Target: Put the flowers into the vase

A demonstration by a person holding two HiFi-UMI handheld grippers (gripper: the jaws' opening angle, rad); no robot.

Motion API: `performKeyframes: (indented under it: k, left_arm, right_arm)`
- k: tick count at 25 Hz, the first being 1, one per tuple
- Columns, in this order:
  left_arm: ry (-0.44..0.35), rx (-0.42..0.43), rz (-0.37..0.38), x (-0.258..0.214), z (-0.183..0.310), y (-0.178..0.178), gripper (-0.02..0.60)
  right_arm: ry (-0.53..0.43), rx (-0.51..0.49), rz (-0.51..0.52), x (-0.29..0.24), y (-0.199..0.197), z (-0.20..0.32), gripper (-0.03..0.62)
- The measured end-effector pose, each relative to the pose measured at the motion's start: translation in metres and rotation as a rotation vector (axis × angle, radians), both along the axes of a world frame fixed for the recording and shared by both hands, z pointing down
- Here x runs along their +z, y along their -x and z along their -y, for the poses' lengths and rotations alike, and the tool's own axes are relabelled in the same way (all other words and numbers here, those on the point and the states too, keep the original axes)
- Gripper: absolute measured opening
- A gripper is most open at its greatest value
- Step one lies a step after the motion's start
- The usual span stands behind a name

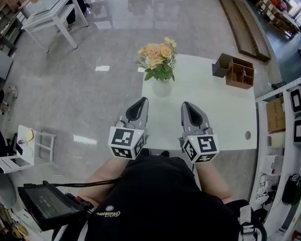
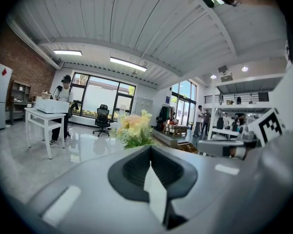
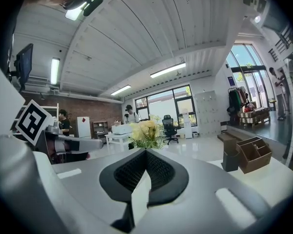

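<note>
A bunch of peach and yellow flowers (image 1: 158, 59) stands upright in a round white vase (image 1: 162, 88) at the far left edge of the white table (image 1: 226, 117). My left gripper (image 1: 140, 102) and right gripper (image 1: 186, 106) hover side by side over the table's near part, both pointing at the vase and a short way from it. Both are shut and hold nothing. In the left gripper view the flowers (image 2: 133, 128) rise just beyond the closed jaws of the left gripper (image 2: 150, 153). In the right gripper view the flowers (image 3: 146, 133) stand beyond the right gripper (image 3: 145, 156). The jaws hide the vase in both gripper views.
A wooden desk organiser (image 1: 239, 73) and a dark box (image 1: 221, 66) sit at the table's far right corner. Shiny floor lies to the left, with a white desk (image 1: 50, 9) far off. Shelving (image 1: 293, 134) runs along the right side.
</note>
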State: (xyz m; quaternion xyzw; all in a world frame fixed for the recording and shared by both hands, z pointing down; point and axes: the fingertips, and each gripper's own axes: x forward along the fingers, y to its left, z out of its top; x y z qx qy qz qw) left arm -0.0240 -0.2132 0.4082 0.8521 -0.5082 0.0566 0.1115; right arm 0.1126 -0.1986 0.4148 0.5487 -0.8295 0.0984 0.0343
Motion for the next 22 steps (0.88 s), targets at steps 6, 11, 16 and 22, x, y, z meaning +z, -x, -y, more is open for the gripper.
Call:
performKeyframes:
  k: [6, 11, 16, 22]
  left_arm:
    - [0.007, -0.003, 0.003, -0.0003, 0.0002, 0.0004, 0.008]
    - [0.01, -0.005, 0.003, 0.0021, 0.0009, -0.0008, 0.007]
    - [0.013, -0.008, 0.002, 0.0027, 0.0018, -0.0009, 0.008]
    - [0.01, -0.009, 0.001, 0.0049, 0.006, -0.0033, 0.008]
  right_arm:
    - [-0.002, -0.009, 0.0, -0.003, 0.0012, 0.001, -0.002]
    - [0.002, -0.012, 0.001, -0.0011, 0.0003, 0.0023, 0.0]
    - [0.005, -0.015, 0.0, -0.0003, 0.0013, 0.0033, -0.002]
    - [0.003, -0.022, -0.007, 0.0032, 0.002, 0.0074, -0.001]
